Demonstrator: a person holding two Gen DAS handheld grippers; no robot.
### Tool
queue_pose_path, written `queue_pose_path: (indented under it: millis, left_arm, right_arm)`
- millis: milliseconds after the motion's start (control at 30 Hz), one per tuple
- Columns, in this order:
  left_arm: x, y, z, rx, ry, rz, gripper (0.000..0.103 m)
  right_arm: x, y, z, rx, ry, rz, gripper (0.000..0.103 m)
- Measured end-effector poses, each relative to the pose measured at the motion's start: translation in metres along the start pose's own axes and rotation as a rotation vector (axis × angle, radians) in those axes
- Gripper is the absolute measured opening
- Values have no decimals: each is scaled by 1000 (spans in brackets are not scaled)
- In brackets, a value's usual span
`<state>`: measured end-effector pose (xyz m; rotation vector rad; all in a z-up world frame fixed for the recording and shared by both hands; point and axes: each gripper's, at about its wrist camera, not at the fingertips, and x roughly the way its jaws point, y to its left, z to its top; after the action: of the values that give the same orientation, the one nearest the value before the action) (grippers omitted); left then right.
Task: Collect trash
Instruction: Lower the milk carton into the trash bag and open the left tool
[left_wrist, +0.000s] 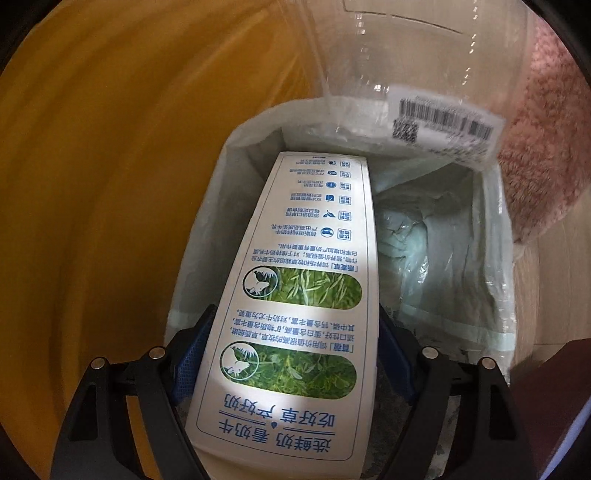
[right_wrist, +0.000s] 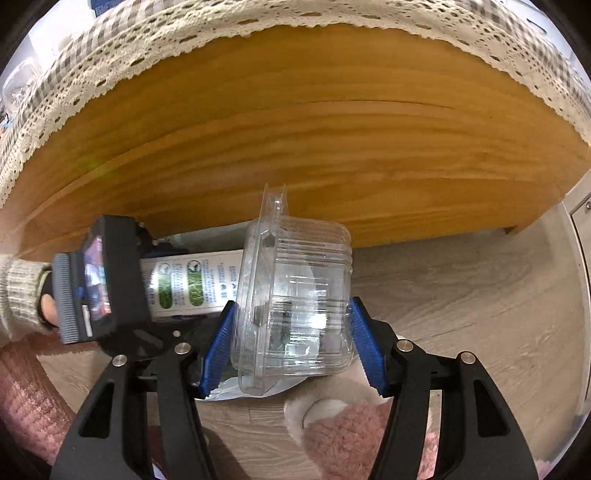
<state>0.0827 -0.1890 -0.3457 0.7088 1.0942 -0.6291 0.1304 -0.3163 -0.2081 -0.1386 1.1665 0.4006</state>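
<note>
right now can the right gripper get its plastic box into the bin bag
Probably not straight away. The right gripper is shut on the clear plastic box by the bin bag, but the milk carton in the left gripper fills much of the opening.

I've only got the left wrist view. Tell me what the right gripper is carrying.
Observer: The right gripper is shut on a clear plastic clamshell box, with a blue pad on each side of it.
Operator: Give me the box's position against my carton.
Observer: In the right wrist view the box sits just right of the milk carton and hides its far end.
Operator: Report what tops the wooden panel.
Observer: A checked tablecloth with lace trim hangs over the upper edge of the wooden panel.
</note>
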Motion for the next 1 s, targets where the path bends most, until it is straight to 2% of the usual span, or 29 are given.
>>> queue_pose_path:
  millis: [200, 433, 500, 667, 767, 900, 967, 1000]
  left_arm:
    - [39, -17, 1, 51, 90, 19, 77]
    - [64, -20, 11, 48, 181, 13, 80]
    - [63, -21, 12, 44, 176, 8, 80]
    - [48, -23, 21, 55, 93, 33, 80]
    - [47, -26, 26, 64, 124, 42, 80]
    - [32, -21, 15, 30, 171, 22, 80]
    - [24, -18, 10, 1, 205, 15, 78]
    - [21, -12, 0, -23, 233, 19, 71]
  right_arm:
    - [-4, -3, 5, 12, -3, 2, 59]
    - [0, 0, 5, 3, 8, -3, 59]
    - [1, 1, 4, 4, 7, -2, 59]
    - [-1, 0, 3, 6, -5, 2, 59]
    - [-2, -2, 1, 11, -12, 5, 59]
    - [-6, -4, 0, 24, -24, 13, 59]
    - [-7, -4, 1, 27, -29, 18, 59]
    - [-9, -4, 0, 26, -34, 22, 59]
